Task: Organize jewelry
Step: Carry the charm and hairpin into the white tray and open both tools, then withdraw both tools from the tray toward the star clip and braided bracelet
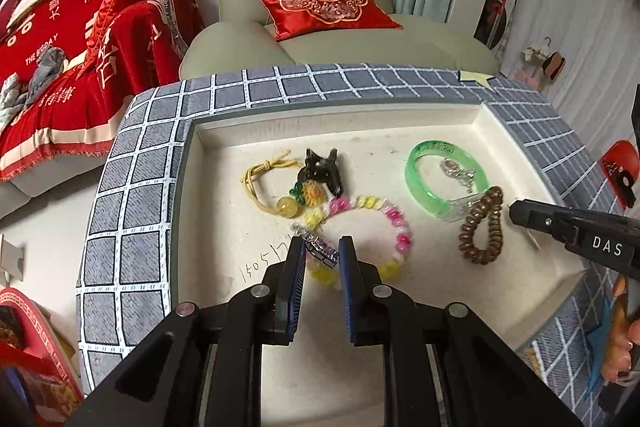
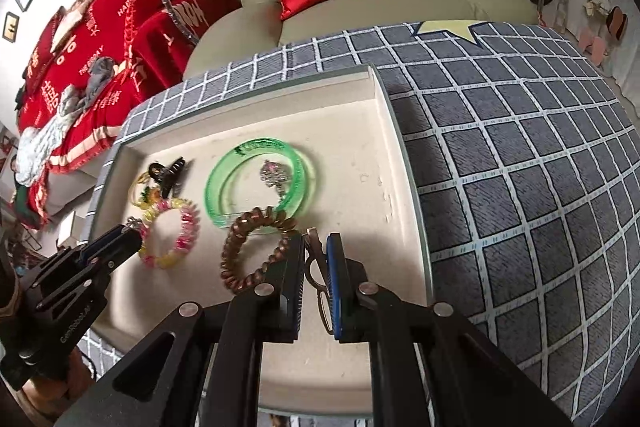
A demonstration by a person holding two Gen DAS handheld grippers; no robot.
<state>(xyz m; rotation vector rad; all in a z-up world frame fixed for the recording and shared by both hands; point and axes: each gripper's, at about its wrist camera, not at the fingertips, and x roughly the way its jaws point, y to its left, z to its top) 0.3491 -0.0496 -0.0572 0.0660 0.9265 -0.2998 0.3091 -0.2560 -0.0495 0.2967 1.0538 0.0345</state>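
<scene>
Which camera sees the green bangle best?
The right wrist view: there the green bangle shows as a full ring lying in the white tray, with a small sparkly piece inside it. The left wrist view shows the bangle further off to the side, with its near end behind a clear piece.

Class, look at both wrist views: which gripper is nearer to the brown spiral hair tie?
Right. The right gripper is right beside the brown spiral hair tie; the left gripper is further off, over the beaded bracelet.

Pale green armchair (image 1: 320, 7) with red cushion (image 1: 324, 1) — red-draped sofa (image 1: 80, 67) beside.
</scene>
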